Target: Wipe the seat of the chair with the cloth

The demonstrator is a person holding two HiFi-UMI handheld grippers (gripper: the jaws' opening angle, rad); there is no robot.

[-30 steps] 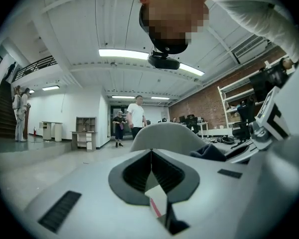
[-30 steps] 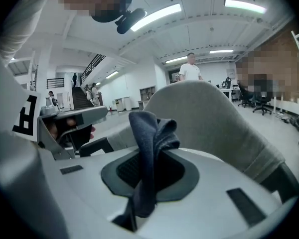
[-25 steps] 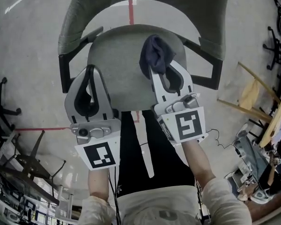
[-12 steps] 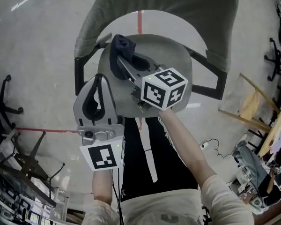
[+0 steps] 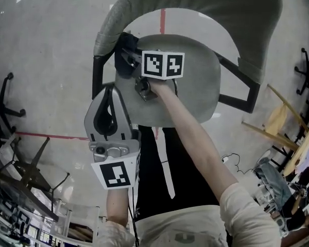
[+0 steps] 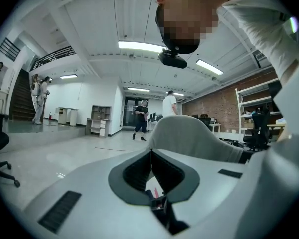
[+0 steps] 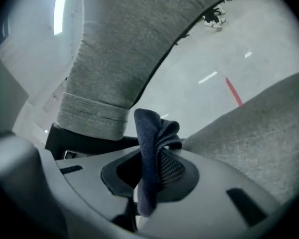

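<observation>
The chair's grey seat lies below me, its grey backrest curving round the far side. My right gripper reaches across to the seat's left rear edge, by the black armrest frame, and is shut on a dark blue cloth. In the right gripper view the cloth stands bunched between the jaws of the right gripper, with the seat to the right and the backrest above. My left gripper hovers at the seat's front left, shut and holding nothing; its jaws meet in the left gripper view.
A red tape line runs on the concrete floor behind the chair. Office-chair bases and a folded metal stand stand at the left, a wooden frame at the right. Distant people walk in the hall.
My right gripper has swept the cloth from the seat's right-centre across to its left rear edge, turning to point left. The left gripper has barely moved.
</observation>
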